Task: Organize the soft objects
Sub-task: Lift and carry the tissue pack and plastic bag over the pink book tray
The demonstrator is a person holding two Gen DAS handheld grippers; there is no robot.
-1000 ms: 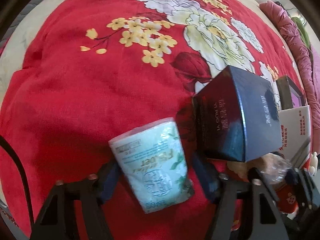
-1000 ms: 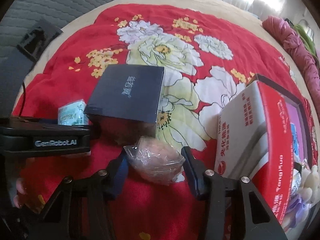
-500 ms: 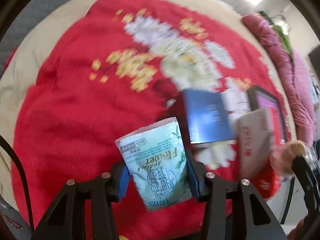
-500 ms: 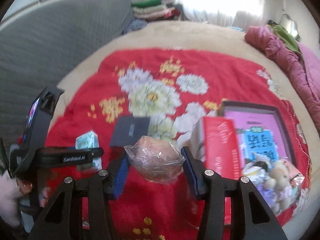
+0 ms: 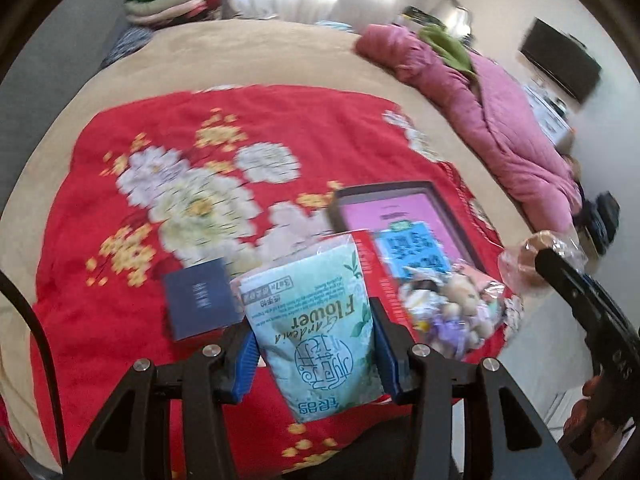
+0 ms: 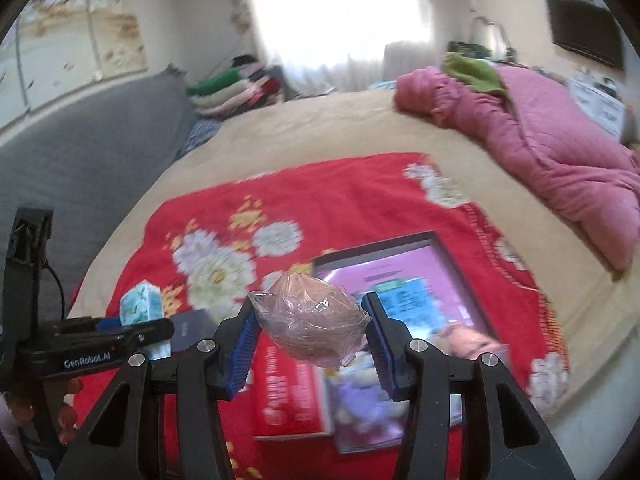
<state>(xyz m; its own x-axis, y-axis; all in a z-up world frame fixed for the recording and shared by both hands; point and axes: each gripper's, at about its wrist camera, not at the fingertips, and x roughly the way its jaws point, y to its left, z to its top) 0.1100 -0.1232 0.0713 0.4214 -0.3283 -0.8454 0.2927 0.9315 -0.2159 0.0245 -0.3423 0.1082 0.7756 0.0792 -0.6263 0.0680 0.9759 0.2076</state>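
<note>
A wide bed [image 6: 320, 128] under a tan cover carries a red floral blanket [image 6: 360, 200], printed with white and yellow blossoms, spread across its near half. On the blanket, toward 5 o'clock in the right wrist view, lies an open red box [image 6: 288, 400], its dark-framed lid [image 6: 440, 256] showing a pink and blue panel, with plush toys [image 5: 452, 308] packed inside. A small dark navy box [image 5: 198, 298] rests on the blanket at about 8 o'clock from the red box, apart from it. A rumpled pink quilt [image 6: 552, 148] runs along the bed's edge at 2 o'clock, a green cloth [image 6: 472, 70] on its far end. Folded clothes [image 6: 228, 88] are stacked at 11 o'clock, by the grey headboard [image 6: 88, 148].
</note>
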